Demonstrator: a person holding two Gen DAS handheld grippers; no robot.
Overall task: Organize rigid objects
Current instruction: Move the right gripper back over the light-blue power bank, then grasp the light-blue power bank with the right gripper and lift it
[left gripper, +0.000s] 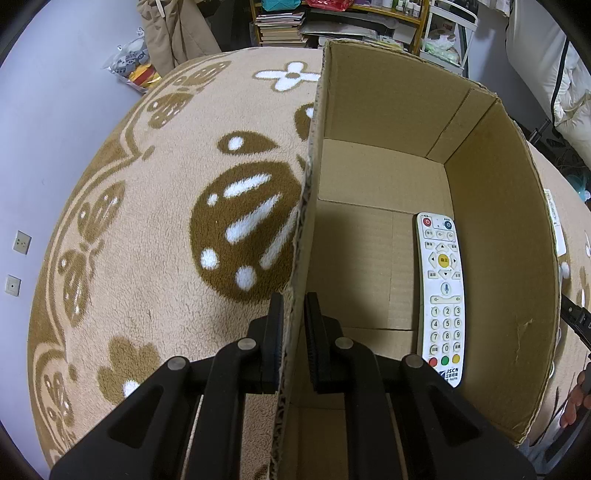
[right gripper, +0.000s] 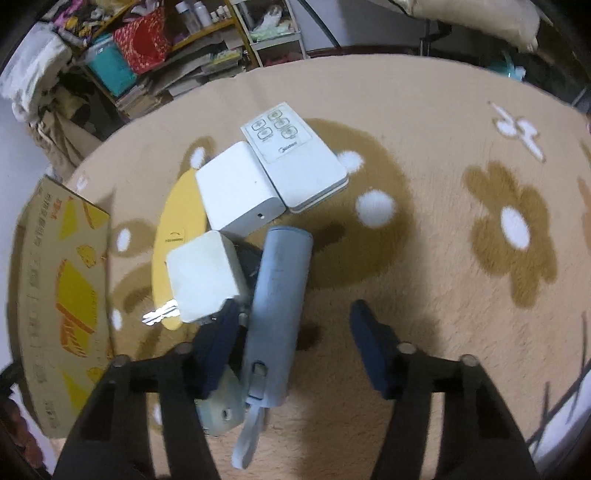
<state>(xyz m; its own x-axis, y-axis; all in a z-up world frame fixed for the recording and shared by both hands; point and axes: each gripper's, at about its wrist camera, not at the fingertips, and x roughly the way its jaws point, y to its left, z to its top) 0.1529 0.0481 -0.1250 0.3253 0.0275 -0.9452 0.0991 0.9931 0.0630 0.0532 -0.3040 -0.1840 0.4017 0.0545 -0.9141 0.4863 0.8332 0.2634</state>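
Observation:
In the left wrist view my left gripper is shut on the near wall of an open cardboard box, one finger outside and one inside. A white TV remote lies face up on the box floor by the right wall. In the right wrist view my right gripper is open, just above a pile on the blanket: a pale blue cylinder with a strap lies between the fingers. Beside it are two white cubes, a white flat remote, a yellow oval case and a key.
A beige blanket with brown and white patterns covers the surface. The box's outer side with yellow print stands left of the pile. Cluttered shelves and stacked books are at the back.

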